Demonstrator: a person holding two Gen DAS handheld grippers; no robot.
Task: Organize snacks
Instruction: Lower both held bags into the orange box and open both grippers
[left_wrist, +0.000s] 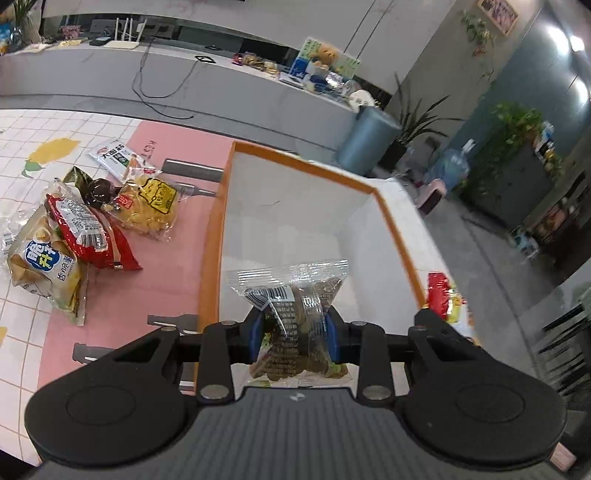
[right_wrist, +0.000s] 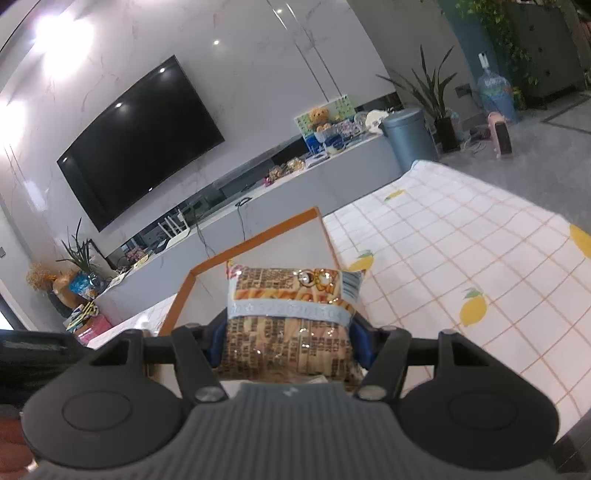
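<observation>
Glossy marbled wall (right_wrist: 258, 55) bearing a black television (right_wrist: 140, 144); long grey media console (right_wrist: 280, 192) beneath; grey floor (right_wrist: 546, 173); blue-grey bin (right_wrist: 408, 134) beside potted plants (right_wrist: 437, 96); bright ceiling-light reflections upper left.

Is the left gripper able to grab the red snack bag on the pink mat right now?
Probably not yet. The left gripper has its jaws shut on a clear snack packet over the white box. The red snack bag lies uncovered off to the side.
</observation>
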